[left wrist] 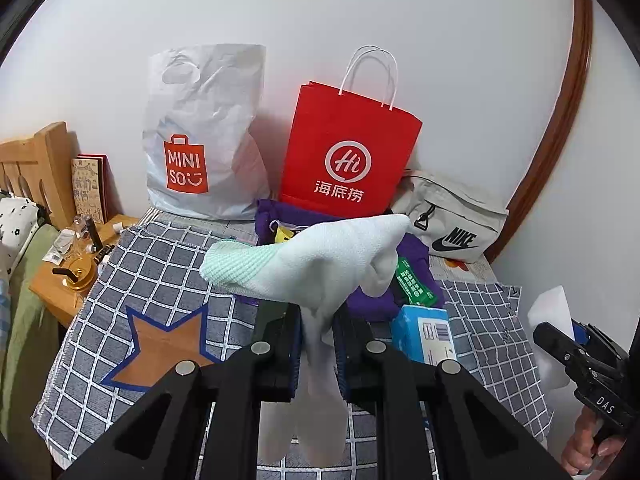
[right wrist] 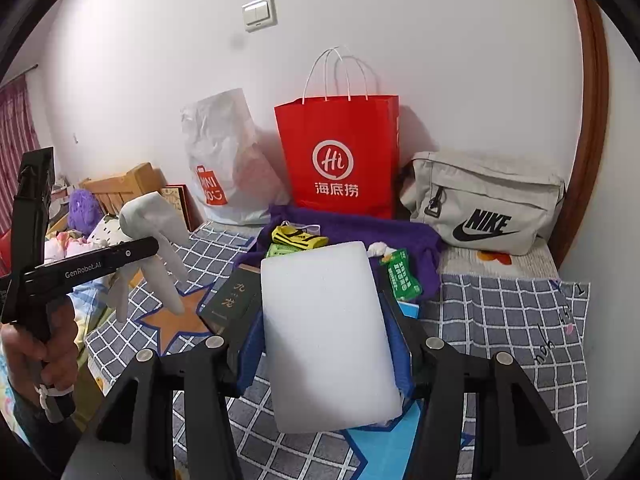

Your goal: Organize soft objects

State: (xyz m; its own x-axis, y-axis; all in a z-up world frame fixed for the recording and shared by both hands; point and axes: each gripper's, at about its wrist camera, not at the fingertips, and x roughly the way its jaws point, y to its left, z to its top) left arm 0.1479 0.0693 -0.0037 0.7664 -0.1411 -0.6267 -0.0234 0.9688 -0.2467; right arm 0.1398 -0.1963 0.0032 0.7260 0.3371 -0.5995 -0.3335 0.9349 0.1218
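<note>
Above the checked surface (left wrist: 120, 280), the left gripper (left wrist: 318, 344) is clamped on white socks (left wrist: 316, 268), while the right gripper (right wrist: 326, 344) grips a white sponge (right wrist: 328, 332).

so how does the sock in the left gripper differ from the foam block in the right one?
The sock is limp knit fabric, drooping and folded over; the foam block is a smooth rectangular slab holding its shape. The left gripper pinches the sock thin; the right gripper stands wide across the block. Both are whitish, soft, and held above the checked cloth.
</note>
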